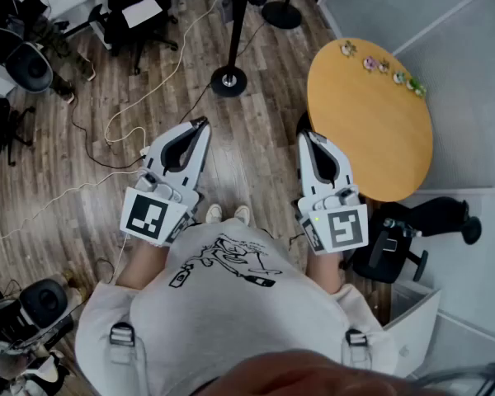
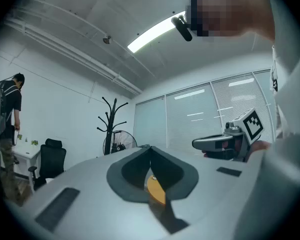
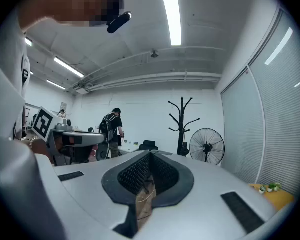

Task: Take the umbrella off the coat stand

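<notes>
While closed (empty), 2 hand-held grippers (image 1: 201, 123) (image 1: 307, 137) face the coat stand (image 3: 182, 126).

coat stand (image 1: 228, 81): ahead | round table (image 1: 371, 126): right (fan (image 3: 206, 147) beside stand)

The person wears a white T-shirt (image 1: 231, 304) with a black drawing (image 1: 231, 258); the grey left claw (image 1: 202, 123) and right claw (image 1: 311, 136) carry black-and-white marker cubes (image 1: 148, 217).

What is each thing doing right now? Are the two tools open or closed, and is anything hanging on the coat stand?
Left tool: shut, nothing in it.
Right tool: shut, nothing in it.
Coat stand: upright, top hooks bare; I can't make out an umbrella.
Fan: upright beside the coat stand, blades look still.
Round table: standing, with small figures along one edge.
</notes>
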A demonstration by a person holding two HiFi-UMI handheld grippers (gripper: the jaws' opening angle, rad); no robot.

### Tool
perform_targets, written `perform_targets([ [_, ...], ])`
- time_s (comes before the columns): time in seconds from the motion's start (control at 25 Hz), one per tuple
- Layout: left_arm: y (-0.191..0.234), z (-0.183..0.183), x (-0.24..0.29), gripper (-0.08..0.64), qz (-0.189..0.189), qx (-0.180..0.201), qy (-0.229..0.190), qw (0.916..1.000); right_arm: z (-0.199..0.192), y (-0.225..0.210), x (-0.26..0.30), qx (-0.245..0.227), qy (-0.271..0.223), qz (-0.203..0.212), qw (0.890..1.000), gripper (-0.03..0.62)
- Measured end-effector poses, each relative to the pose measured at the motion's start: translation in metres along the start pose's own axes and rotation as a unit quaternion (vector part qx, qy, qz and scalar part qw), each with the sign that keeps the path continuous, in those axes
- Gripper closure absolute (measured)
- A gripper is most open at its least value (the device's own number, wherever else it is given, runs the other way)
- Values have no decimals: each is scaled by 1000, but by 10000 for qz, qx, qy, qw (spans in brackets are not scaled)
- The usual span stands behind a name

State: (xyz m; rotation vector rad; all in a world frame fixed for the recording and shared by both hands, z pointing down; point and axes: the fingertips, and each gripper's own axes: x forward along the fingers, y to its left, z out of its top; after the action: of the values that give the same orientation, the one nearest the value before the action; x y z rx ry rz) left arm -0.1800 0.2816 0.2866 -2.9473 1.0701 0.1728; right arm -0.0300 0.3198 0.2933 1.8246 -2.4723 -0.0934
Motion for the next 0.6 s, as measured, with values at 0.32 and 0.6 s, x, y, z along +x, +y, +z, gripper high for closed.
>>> perform_targets([
  [0.32,4,3,-4,552,-60,-43,-26,10000,2,9,6,62,-17,45,10000,575],
  [0.6,16,5,-14,552,-99,-41,-13,9999,4,25,15,33,-21,33,10000,577],
])
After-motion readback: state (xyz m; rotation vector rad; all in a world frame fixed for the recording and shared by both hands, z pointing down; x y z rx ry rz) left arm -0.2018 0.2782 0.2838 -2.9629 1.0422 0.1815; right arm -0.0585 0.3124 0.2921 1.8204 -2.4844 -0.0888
